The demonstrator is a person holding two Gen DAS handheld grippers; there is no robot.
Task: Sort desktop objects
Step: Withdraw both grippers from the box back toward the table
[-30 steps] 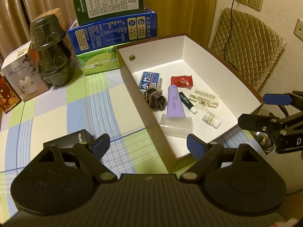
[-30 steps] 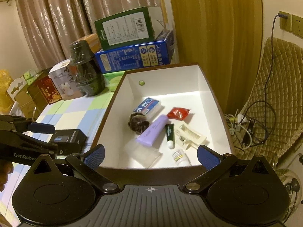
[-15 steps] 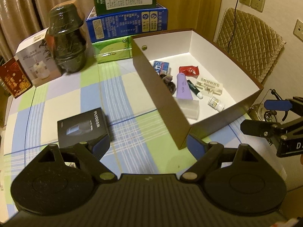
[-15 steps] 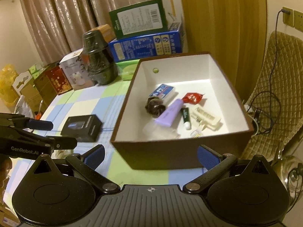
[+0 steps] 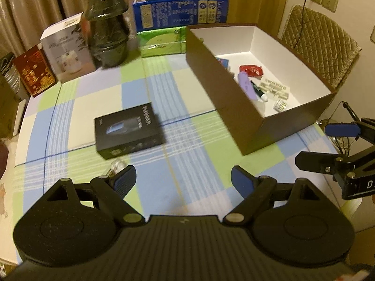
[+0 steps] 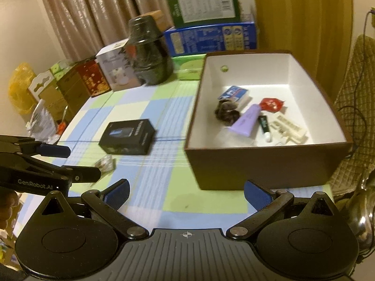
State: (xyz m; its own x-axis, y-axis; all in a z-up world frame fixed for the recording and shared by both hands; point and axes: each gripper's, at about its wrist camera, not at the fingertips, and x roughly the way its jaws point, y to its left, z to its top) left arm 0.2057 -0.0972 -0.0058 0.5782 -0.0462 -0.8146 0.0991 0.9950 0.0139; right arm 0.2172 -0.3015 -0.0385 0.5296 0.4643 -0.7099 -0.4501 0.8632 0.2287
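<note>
The flat black cardboard box (image 5: 128, 130) lies on the checked cloth of the bench (image 5: 187, 168), up and left of the left claw (image 5: 183, 179), with its long axis tilted toward the upper right. Both the left claw and the right claw (image 6: 186, 189) are released and carry nothing. The left one looks nearer to this box and to the small crinkled clear wrapper (image 5: 114, 166) touching its left pad; the brown open carton with white inside (image 5: 234, 107) stands at the right.
</note>
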